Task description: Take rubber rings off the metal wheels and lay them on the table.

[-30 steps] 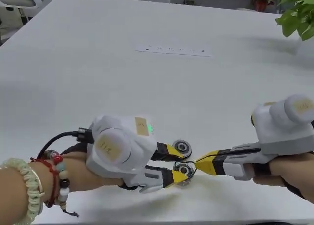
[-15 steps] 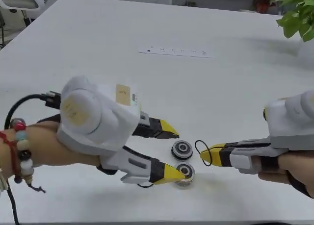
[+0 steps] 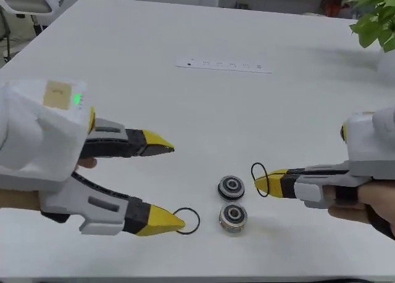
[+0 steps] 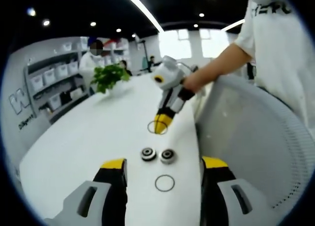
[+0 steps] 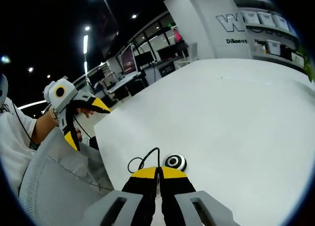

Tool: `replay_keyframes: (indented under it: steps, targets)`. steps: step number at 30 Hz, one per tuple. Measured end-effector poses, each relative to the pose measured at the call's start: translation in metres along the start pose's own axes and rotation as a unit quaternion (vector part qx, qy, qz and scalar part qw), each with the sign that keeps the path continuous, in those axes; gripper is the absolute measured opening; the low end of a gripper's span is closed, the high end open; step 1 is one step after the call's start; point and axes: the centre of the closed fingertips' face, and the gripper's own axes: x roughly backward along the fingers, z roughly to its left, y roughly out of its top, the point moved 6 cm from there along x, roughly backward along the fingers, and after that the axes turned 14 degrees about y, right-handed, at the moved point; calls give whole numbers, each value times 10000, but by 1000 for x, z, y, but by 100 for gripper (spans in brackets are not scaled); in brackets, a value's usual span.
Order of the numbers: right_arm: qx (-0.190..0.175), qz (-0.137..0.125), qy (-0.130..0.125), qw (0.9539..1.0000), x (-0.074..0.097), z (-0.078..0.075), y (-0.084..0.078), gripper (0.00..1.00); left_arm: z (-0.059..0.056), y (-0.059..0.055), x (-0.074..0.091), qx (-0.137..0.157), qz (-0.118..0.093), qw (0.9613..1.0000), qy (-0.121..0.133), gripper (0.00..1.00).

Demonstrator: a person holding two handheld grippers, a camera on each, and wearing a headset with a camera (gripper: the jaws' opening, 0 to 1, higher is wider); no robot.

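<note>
Clamps a rubber ring (image 3: pixel 252 172) in the right gripper (image 3: pixel 259 183). Holds the left gripper (image 3: pixel 174 185) spread wide beside a second ring (image 3: pixel 198 220) on the table (image 3: pixel 185 98).

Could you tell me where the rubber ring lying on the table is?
In the head view, the ring lies flat left of the nearer wheel, beside the left hand-held gripper's lower jaw.
</note>
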Motion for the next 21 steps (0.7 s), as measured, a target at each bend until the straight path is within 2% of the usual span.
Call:
replay_keyframes:
  steps: [3, 7, 11, 16, 21]
  targets:
    - [78, 59, 3, 10000, -1, 2, 2, 0, 3, -5, 8, 172, -6, 9995, 262, 66]
    - [172, 64, 52, 9998, -2, 6, 8, 0, 3, -9, 18, 451, -92, 9979, 464, 69]
    - [305, 75, 97, 9995, -5, 10, 16, 0, -1, -14, 22, 564, -85, 9970, 519, 77]
    - [436, 73, 188, 9988, -12, 15, 26, 0, -5, -21, 25, 753, -41, 9950, 652, 82]
    - [579, 157, 329, 9977, -27, 20, 33, 0, -17, -24, 24, 929, -55, 9935, 653, 90]
